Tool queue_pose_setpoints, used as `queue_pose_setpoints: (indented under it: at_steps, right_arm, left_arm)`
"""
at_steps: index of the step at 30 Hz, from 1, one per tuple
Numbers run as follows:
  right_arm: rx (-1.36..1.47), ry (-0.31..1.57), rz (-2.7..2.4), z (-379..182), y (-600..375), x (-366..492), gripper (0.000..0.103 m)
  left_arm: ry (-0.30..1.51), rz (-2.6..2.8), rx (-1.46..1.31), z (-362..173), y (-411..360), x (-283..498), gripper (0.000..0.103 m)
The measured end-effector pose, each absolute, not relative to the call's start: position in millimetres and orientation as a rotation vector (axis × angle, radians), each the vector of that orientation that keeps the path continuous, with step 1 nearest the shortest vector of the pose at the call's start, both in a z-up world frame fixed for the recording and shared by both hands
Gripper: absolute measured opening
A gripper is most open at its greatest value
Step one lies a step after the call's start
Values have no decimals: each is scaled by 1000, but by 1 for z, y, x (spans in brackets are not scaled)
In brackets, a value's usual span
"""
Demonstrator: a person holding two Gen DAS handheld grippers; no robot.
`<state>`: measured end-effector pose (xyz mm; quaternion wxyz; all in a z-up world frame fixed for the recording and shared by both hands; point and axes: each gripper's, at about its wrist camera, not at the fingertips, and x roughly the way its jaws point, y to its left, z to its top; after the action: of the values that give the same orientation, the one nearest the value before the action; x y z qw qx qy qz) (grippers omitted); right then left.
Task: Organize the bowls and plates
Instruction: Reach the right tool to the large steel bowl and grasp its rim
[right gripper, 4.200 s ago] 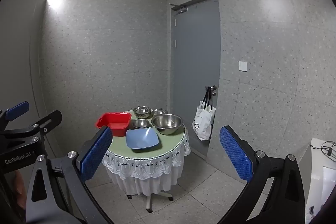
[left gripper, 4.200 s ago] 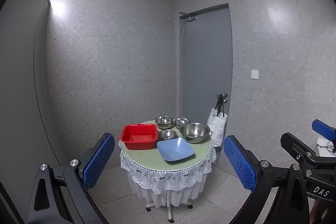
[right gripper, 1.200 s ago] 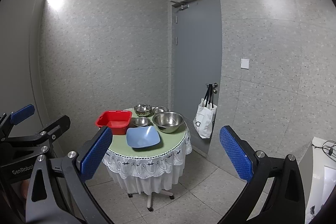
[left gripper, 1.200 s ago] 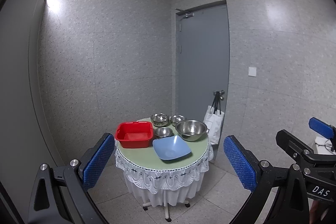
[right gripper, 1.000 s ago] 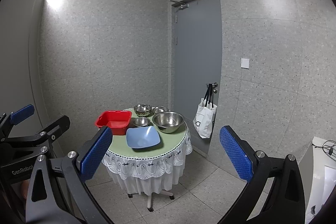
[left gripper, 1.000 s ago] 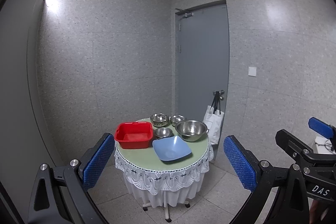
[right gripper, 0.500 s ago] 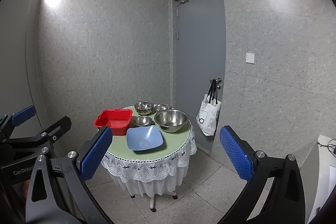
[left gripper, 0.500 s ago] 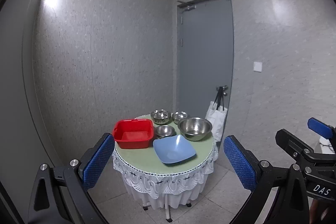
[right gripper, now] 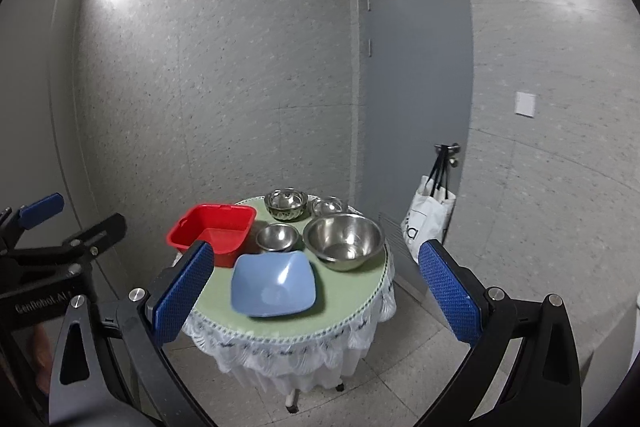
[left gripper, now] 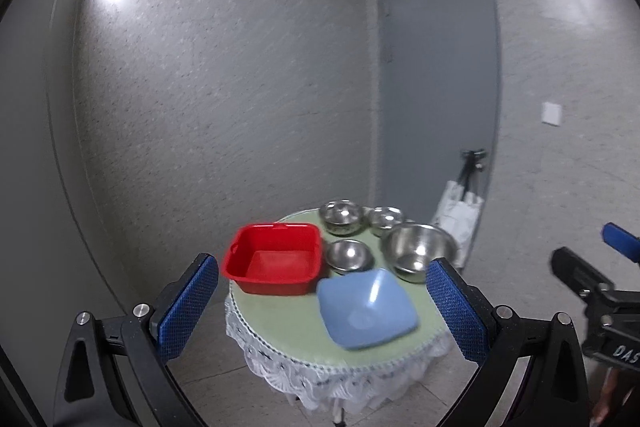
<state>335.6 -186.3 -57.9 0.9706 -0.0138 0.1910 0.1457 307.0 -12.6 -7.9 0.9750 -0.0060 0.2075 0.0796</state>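
Both grippers short of bowls [right gripper: 342,241].

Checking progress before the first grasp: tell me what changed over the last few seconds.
Both grippers, left gripper and right gripper, advanced toward the table; jaws stay open, holding nothing. The blue dish, red tub and steel bowls have not moved.

Small bare room, looks like a staged recording space rather than a lived-in home. Speckled grey walls [right gripper: 224,75], tiled floor [right gripper: 420,367], plain grey door [right gripper: 416,67] with a tote bag [right gripper: 428,219] hung on its handle, wall switch [right gripper: 525,103]. Only furniture: one round counter [right gripper: 348,291] with lace-trimmed cloth carrying steel bowls [right gripper: 344,235], a red tub [right gripper: 212,225], a blue dish [right gripper: 272,285].
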Motion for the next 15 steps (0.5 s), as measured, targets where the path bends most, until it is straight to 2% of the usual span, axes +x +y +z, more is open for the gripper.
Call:
queue_pose_setpoints:
  at_steps: [6,15]
  right_arm:
    - [-37,462,315,-93,-198,429,103]
    - [-51,706,351,-186,-182,536,103]
  left_arm:
    - [530,234,-44,-42,-20,404,102]
    - [811,223,-107,-123,-22,557,102]
